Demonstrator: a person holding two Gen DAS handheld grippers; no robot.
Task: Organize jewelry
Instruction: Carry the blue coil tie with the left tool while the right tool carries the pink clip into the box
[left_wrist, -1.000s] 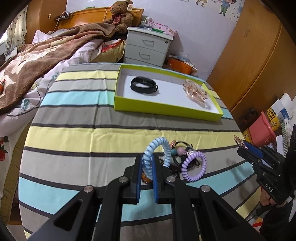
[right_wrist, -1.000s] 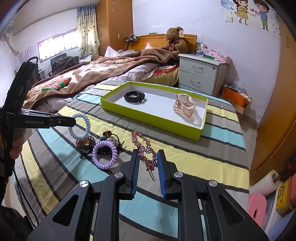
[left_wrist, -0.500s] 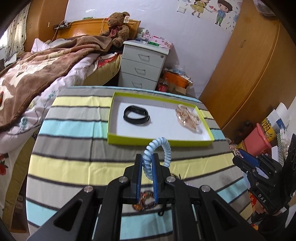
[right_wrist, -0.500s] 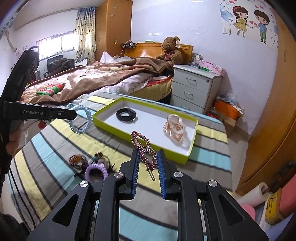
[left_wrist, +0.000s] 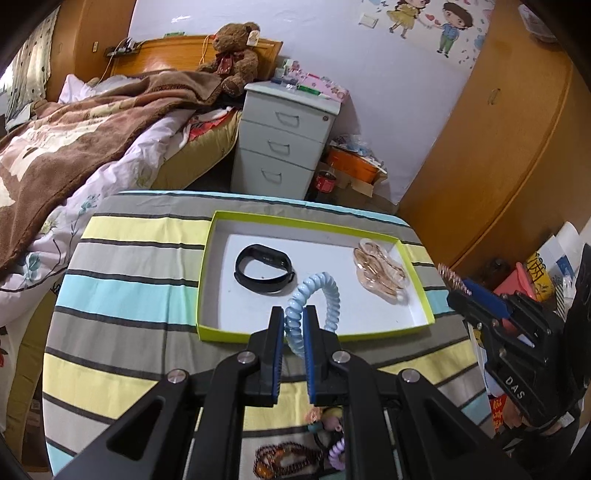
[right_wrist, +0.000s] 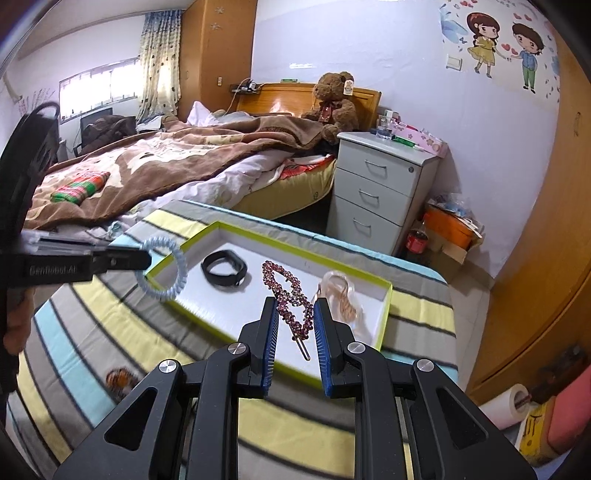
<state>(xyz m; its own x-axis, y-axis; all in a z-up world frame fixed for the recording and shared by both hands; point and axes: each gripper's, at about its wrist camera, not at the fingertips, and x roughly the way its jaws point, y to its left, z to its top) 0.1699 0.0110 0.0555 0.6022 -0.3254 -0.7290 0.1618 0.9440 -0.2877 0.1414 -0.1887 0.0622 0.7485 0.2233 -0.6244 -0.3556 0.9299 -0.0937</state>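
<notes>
Left wrist view
- L hand-held gripper (left_wrist: 294, 325): jaws narrow, clamped on pale blue spiral hair tie (left_wrist: 314, 295); its loop sticks up over near edge of tray.
- Tray (left_wrist: 207, 280): lime-green rim, white floor, sits on striped bench (left_wrist: 129, 295). Inside: black wristband (left_wrist: 264, 267) at left, rose-gold hair claw (left_wrist: 378, 273) at right, well apart.
- Writing: "DAS" on R hand-held gripper (left_wrist: 452, 280) body at right edge; the pink clip's tip pokes out of its jaws.
- Near edge of bench, partly hidden by gripper frame: amber bead bracelet (left_wrist: 280, 458), lilac spiral tie (left_wrist: 336, 452), small bobbles.
- Around: grey 3-drawer nightstand (left_wrist: 286, 144), teddy bear (left_wrist: 234, 55), bed w/ brown blanket (left_wrist: 74, 136).

Right wrist view
- R hand-held gripper (right_wrist: 294, 314): jaws narrow, holding pink rhinestone hair clip (right_wrist: 290, 299), over tray's near side, beside the claw.
- Writing: "GenRobot.AI", blurred, on L hand-held gripper (right_wrist: 146, 258), which holds blue tie above tray's left corner.
- Wall: cartoon couple sticker (right_wrist: 502, 48), no legible text.
- Floor: paper roll (right_wrist: 506, 406), orange tub (right_wrist: 452, 225).
</notes>
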